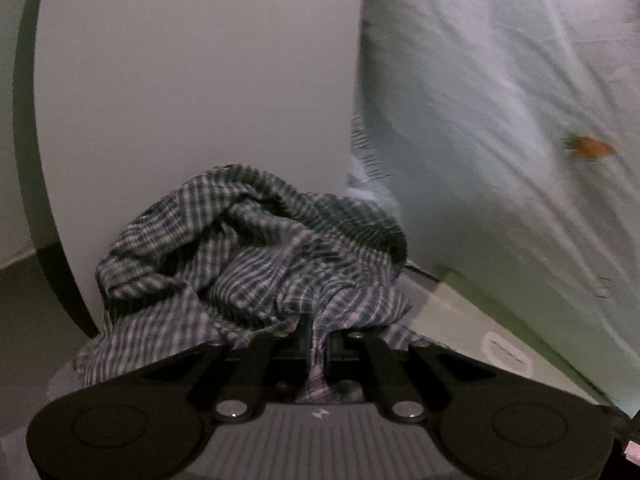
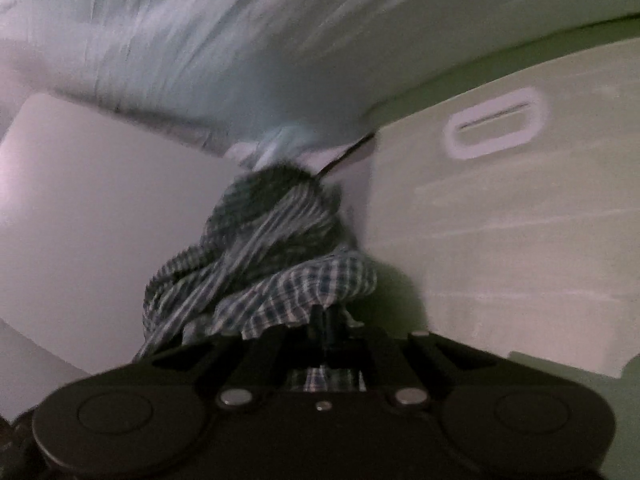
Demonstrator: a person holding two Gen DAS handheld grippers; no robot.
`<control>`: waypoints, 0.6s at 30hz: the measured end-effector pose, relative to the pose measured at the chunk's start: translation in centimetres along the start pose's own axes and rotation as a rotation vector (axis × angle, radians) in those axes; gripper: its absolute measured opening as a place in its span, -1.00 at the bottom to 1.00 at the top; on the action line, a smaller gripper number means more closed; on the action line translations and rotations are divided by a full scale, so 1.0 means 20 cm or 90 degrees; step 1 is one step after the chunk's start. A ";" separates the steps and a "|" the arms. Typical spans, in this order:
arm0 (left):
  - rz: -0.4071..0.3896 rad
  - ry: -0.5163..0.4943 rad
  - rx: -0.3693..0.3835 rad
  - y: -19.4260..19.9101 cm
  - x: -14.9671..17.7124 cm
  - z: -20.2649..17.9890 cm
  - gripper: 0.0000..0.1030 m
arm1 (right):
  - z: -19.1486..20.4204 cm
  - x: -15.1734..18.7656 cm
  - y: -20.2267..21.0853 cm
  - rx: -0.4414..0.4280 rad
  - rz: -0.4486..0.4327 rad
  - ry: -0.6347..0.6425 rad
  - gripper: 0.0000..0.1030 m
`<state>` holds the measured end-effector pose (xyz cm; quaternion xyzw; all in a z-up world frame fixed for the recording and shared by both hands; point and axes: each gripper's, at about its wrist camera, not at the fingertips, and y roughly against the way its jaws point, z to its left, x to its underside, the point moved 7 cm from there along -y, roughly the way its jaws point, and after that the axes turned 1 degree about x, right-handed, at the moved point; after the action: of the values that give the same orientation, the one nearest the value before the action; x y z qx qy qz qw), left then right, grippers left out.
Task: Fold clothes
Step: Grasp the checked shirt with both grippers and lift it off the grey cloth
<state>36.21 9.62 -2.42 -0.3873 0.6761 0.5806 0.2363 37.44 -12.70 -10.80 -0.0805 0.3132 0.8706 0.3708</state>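
One garment in play: a crumpled blue-and-white checked woven cotton garment point(image 1: 248, 256), bunched and hanging off both claws, held up in the air in front of a pale wall and a wrinkled light-blue bed sheet point(image 1: 500, 120). Type of garment (shirt or shorts) cannot be told from the bunch.

Left claw point(image 1: 310, 332): pressed together, pinching a fold of the checked cloth; fabric runs down between the fingers toward the body. Right claw point(image 2: 326, 320): likewise pressed together on a fold of the same cloth point(image 2: 280, 264), with a strip of check showing behind the fingers.

Handling, as a judgement: light, thin, fully limp. It will not keep any shape, and it sags and twists under its own weight. Not slippery, not fragile, and it creases readily. Best held at hems or corner seams, where doubled layers give the fingers more to bite; the present grips look mid-cloth, so the edges are probably still tangled.

Count: one garment, two claws, one sheet, one small orange scrap point(image 1: 592, 147) on the sheet, one white slotted oval fitting point(image 2: 494, 128) on a pale green panel.
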 end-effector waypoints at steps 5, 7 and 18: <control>0.010 -0.024 0.057 0.24 0.15 -0.16 -0.90 | -0.11 0.03 0.40 0.005 -0.068 -0.022 -0.99; 0.020 -0.041 0.081 0.34 0.23 -0.24 -0.90 | -0.15 0.05 0.57 0.017 -0.095 -0.011 -0.99; 0.108 -0.133 0.238 0.84 0.84 -0.85 -0.90 | -0.53 0.14 1.62 0.133 -0.251 0.014 -0.99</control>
<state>15.23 -10.59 -1.57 -0.2160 0.7738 0.5003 0.3229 11.95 -34.47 -4.46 -0.1108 0.3838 0.7431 0.5369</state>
